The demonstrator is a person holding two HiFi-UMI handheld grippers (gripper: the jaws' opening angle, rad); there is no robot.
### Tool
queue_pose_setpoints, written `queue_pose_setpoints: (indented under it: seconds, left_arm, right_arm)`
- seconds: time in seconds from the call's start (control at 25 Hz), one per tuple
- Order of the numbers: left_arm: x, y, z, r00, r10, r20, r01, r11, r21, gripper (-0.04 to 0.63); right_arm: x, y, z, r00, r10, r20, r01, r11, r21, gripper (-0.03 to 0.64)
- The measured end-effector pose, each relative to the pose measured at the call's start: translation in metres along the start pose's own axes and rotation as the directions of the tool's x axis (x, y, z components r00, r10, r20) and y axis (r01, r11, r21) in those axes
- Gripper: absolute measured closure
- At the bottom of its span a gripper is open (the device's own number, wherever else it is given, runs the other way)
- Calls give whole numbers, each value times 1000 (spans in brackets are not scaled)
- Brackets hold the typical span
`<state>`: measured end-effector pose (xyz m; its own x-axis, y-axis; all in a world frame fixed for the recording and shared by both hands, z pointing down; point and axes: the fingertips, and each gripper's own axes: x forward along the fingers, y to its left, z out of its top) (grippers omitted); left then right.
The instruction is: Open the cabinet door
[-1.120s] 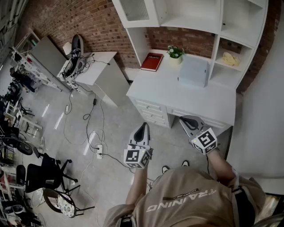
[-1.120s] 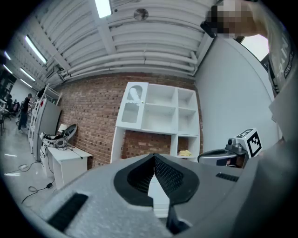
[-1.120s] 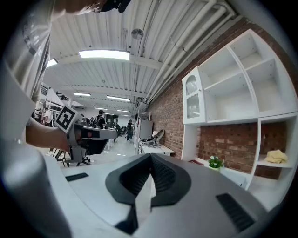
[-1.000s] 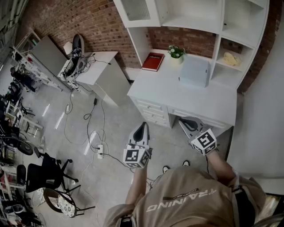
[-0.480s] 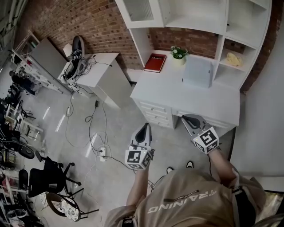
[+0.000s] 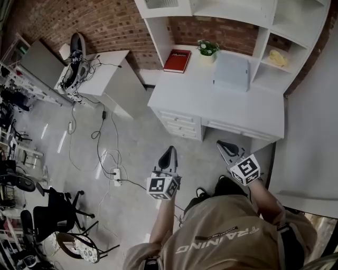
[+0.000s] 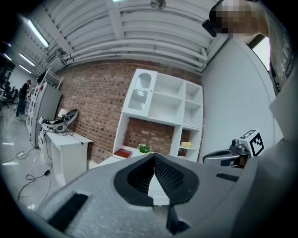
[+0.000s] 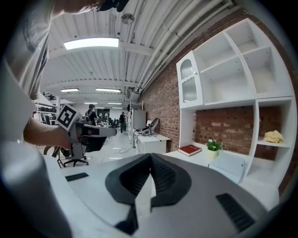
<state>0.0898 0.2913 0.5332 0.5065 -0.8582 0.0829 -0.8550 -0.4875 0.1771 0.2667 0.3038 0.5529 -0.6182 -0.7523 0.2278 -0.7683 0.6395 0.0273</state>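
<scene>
Head view puts the cabinet door (image 6: pixel 161 3) at the top left of the shelf unit (image 6: pixel 232 13) above the table (image 6: pixel 177 96), ahead of and well above both claws, the left claw (image 6: pixel 169 152) more in line with it than the right claw (image 6: pixel 223 146), each shut and empty.

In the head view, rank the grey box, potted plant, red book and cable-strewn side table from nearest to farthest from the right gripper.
1. grey box, on the desk straight ahead of the right gripper.
2. potted plant and red book, at the desk's back: too close to call.
3. side table, far off to the left.
</scene>
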Motion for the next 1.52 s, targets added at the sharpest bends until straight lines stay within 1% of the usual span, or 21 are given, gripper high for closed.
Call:
queue_pose_setpoints:
  seconds: [0.12, 0.24, 0.36, 0.56, 0.68, 0.76, 0.88, 0.96, 1.04, 1.12, 1.2, 1.32, 1.44, 1.52]
  left_arm:
    - [18, 4, -5, 1000, -7, -15, 7, 1000, -11, 586]
    - [45, 12, 0, 1000, 2, -17, -2, 1000, 1, 587]
    - [77, 19, 9, 1000, 11, -23, -10, 1000, 18, 587]
    - [134, 22, 21, 999, 11, -49, -8, 999, 52, 588]
    - [164, 20, 31, 999, 10, -39, -8, 998, 66, 587]
    - [175, 23, 34, 999, 24, -35, -21, 997, 71, 587]
    - [176, 42, 30, 994, 86, -65, -82, 995, 65, 587]
    - [174, 59, 27, 988, 131, -82, -128, 991, 45, 586]
    - [175, 74, 25, 983, 163, -85, -163, 987, 9, 587]
    - [178, 85, 24, 981, 177, -74, -178, 984, -11, 587]
    - [181, 94, 25, 983, 169, -65, -171, 985, -17, 587]
    - [185, 113, 24, 986, 153, -74, -154, 988, -8, 587]
    - [191, 142, 26, 989, 132, -60, -133, 991, -13, 587]
    - [194, 156, 34, 994, 104, -39, -104, 995, -9, 587]
  right_arm:
    - [6, -16, -6, 1000, -13, -14, 13, 1000, 11, 603]
    - [23, -43, -3, 1000, -17, 0, 17, 1000, 15, 603]
    - [48, -71, 1, 1000, -3, 17, 2, 1000, 26, 603]
    - [89, -111, 2, 998, 47, 32, -49, 997, 55, 603]
    - [114, -130, 1, 995, 98, 30, -99, 993, 58, 603]
    - [132, -138, 6, 990, 137, 33, -139, 989, 45, 603]
    - [157, -144, 15, 982, 186, 41, -187, 982, 29, 603]
    - [174, -147, 20, 977, 207, 45, -208, 978, 26, 603]
    - [190, -149, 23, 974, 223, 46, -224, 974, 25, 603]
    - [205, -147, 22, 971, 236, 41, -237, 971, 26, 603]
    - [218, -142, 21, 969, 245, 32, -246, 969, 29, 603]
    - [238, -133, 22, 969, 246, 17, -247, 969, 24, 603]
    - [260, -127, 25, 975, 222, 5, -222, 975, 8, 603]
    - [270, -124, 32, 982, 190, 2, -190, 982, 1, 603]
